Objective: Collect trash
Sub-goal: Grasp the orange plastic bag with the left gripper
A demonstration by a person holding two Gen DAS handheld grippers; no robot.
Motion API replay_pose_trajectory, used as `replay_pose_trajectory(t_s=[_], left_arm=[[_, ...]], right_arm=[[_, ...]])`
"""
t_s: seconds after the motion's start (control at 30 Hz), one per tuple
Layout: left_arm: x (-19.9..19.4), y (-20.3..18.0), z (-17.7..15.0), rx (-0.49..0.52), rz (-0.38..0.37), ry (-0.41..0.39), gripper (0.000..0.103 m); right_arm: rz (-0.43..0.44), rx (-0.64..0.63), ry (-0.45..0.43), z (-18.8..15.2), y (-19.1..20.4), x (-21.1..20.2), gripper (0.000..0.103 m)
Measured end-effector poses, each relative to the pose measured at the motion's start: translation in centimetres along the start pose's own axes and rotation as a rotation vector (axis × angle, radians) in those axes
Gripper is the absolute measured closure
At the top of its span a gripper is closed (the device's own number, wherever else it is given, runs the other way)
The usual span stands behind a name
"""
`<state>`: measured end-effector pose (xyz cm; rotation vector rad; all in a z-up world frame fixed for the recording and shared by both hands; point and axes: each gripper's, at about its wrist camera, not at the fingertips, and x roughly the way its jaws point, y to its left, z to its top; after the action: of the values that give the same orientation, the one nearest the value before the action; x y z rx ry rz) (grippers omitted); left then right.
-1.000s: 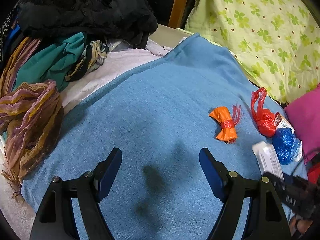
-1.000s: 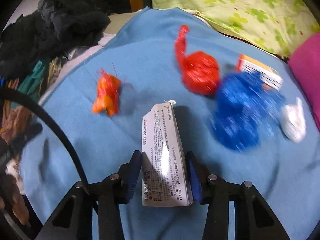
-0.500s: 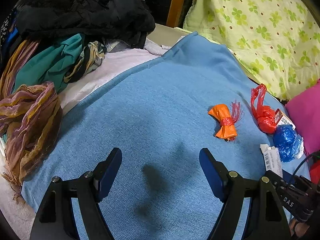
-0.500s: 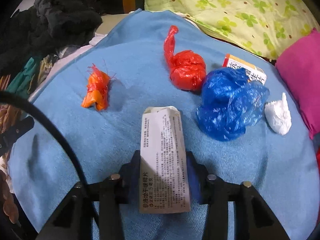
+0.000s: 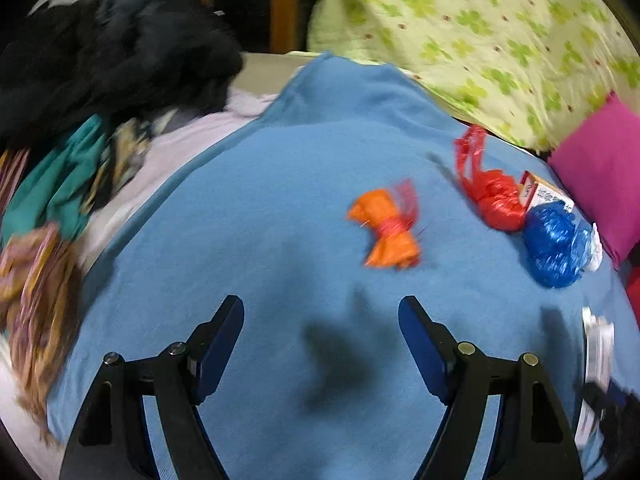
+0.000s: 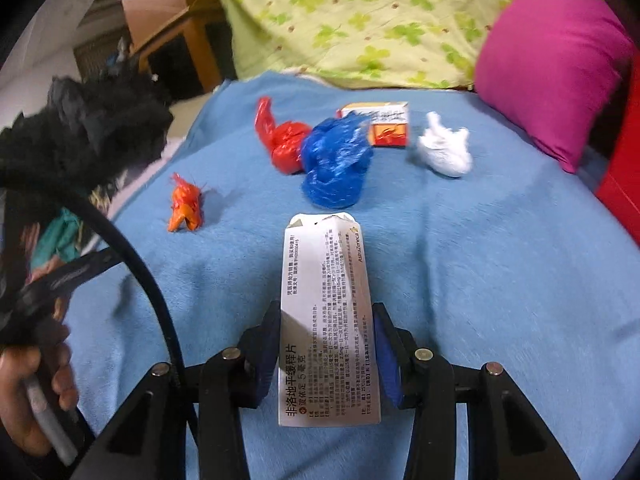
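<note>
Left wrist view: left gripper (image 5: 321,312) spread wide, nothing between the blue pads, hovering over the blue blanket (image 5: 280,200) and its own shadow. Beyond the right pad, an orange bag wad (image 5: 386,230) tied at the middle, lying on the blanket. Right of that wad, a red plastic bag (image 5: 494,194), touching a blue plastic bag (image 5: 554,240); behind both, a corner of an orange-and-white carton (image 5: 540,192). A sliver of white printed box at the far right edge (image 5: 598,344), blurred. Left of the blanket, a heap of clothes (image 5: 80,120), black on top, teal and striped below. Behind the blanket, a green clover-print quilt (image 5: 480,40) and a magenta pillow (image 5: 600,184).

Right wrist view: right gripper (image 6: 326,344) clamped on a white medicine box (image 6: 326,320), pads pressing both long sides after having just narrowed, box pointing away from the camera above the blanket (image 6: 480,260). Just past the box's far end, the blue bag (image 6: 336,160), touching the red bag (image 6: 284,140) on its left. Behind the blue bag, the orange-and-white carton (image 6: 384,122); right of the carton, a white crumpled wad (image 6: 444,148). Well left of the blue bag, the orange wad (image 6: 186,208). At the lower left edge, a person's hand (image 6: 36,392) around a handle, with a black cable (image 6: 136,264) arcing past.
</note>
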<state>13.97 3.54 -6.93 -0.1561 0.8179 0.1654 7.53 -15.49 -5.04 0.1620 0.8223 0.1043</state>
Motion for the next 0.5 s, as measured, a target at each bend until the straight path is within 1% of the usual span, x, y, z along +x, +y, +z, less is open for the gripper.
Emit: replay_pose_trajectory(t_s=[0.07, 0.17, 0.2, 0.27, 0.3, 0.37, 0.4, 0.47, 0.5], left_arm=[[1.6, -1.4, 1.7, 0.013, -0.005, -0.004, 0.022], [5.3, -3.1, 3.3, 0.042, 0.0, 0.057, 0.022], [6.5, -3.4, 3.6, 0.033, 0.017, 0.083, 0.022], [8.2, -3.8, 4.0, 0.007, 0.029, 0.115, 0.022], [8.7, -3.9, 4.1, 0.0, 0.042, 0.115, 0.022], [9.0, -4.6, 4.4, 0.02, 0.072, 0.074, 0.022], [9.2, -4.8, 4.5, 0.04, 0.074, 0.069, 0.026], [9.1, -4.8, 4.6, 0.057, 0.097, 0.06, 0.063], [9.0, -4.5, 4.8, 0.055, 0.078, 0.062, 0.063]], right_arm=[[0.007, 0.003, -0.027, -0.3, -0.3, -0.7, 0.057], [0.037, 0.0, -0.069, -0.1, -0.3, -1.6, 0.057], [0.045, 0.0, -0.075, -0.2, -0.3, -1.7, 0.057], [0.074, 0.004, -0.076, -0.3, -0.2, -1.6, 0.057], [0.083, 0.003, -0.074, -0.2, -0.1, -1.5, 0.057], [0.102, 0.007, -0.075, -0.1, -0.2, -1.4, 0.057], [0.111, 0.013, -0.076, 0.0, -0.3, -1.4, 0.057], [0.124, 0.026, -0.076, -0.1, -0.5, -1.6, 0.057], [0.13, 0.034, -0.078, -0.1, -0.7, -1.6, 0.057]])
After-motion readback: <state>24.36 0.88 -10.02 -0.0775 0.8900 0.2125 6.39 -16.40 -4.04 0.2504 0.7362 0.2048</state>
